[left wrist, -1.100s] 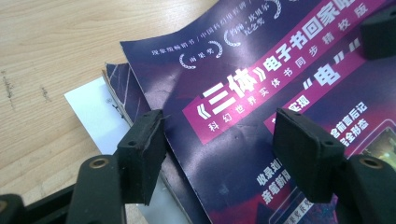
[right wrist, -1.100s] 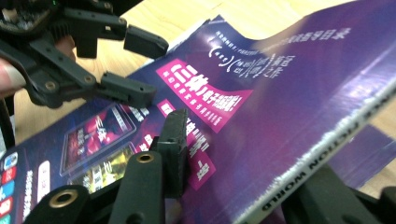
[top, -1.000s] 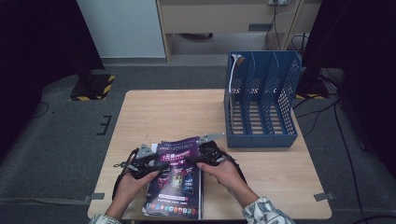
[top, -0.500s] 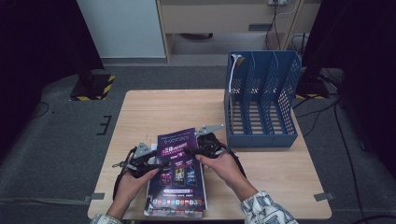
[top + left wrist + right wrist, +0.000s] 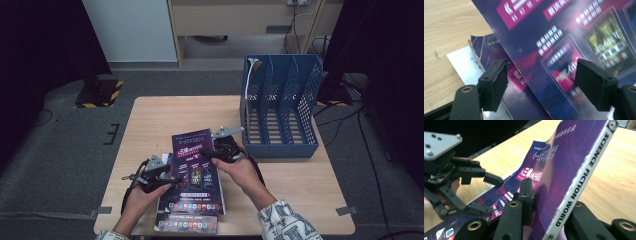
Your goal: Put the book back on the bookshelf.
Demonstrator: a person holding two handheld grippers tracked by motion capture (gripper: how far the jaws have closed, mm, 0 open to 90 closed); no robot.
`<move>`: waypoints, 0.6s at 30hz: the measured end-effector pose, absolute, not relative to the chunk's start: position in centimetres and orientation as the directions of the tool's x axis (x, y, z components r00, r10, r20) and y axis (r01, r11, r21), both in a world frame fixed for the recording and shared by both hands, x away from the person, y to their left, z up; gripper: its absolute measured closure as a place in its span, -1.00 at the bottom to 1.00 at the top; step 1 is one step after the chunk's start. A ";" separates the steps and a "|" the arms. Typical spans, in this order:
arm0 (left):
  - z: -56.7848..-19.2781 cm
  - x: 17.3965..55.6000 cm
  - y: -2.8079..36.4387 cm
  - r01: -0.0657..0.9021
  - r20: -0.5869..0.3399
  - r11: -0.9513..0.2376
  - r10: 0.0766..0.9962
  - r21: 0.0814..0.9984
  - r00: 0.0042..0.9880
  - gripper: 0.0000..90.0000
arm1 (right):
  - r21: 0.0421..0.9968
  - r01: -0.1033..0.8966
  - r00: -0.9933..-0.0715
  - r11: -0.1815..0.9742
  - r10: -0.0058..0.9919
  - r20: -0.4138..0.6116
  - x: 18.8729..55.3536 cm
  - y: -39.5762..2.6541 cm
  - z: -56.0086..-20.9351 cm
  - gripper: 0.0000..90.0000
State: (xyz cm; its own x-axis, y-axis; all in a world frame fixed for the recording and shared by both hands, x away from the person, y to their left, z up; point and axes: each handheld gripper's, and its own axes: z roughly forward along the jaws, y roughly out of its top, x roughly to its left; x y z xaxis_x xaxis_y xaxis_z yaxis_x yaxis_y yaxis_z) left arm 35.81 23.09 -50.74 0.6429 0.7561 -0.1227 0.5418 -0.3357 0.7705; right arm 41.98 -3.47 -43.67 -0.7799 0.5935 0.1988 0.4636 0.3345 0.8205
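My right gripper point(image 5: 220, 150) has its jaws clamped on the spine edge of the top magazine point(image 5: 194, 159), and they have just been closing tighter on it. In the right gripper view that spine point(image 5: 579, 180) runs up across the frame, the cover tilted off the pile, so I judge I am peeling this one copy free. It sits at the tabletop's point(image 5: 165, 115) six o'clock side, near me.

My left gripper point(image 5: 156, 176), at nine o'clock of the magazine, has its jaws open; they have just been widening. In the left gripper view the pads point(image 5: 494, 83) stand apart with the cover passing between them, neither pressing. I read that as letting go so the right can lift.

The rack point(image 5: 280, 107) waits at two o'clock, slots facing up, probably the destination.

Under the cover more copies point(image 5: 187, 222) lie stacked; how many, I can't tell. My far right jaw is hidden behind the spine, and the cover print is blurred.
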 end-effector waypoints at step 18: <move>-51.0 35.7 23.0 0.547 -0.152 -0.333 0.735 0.768 0.661 -0.51 | 0.865 0.416 -0.776 0.281 0.605 0.177 42.2 -3.6 -42.1 0.75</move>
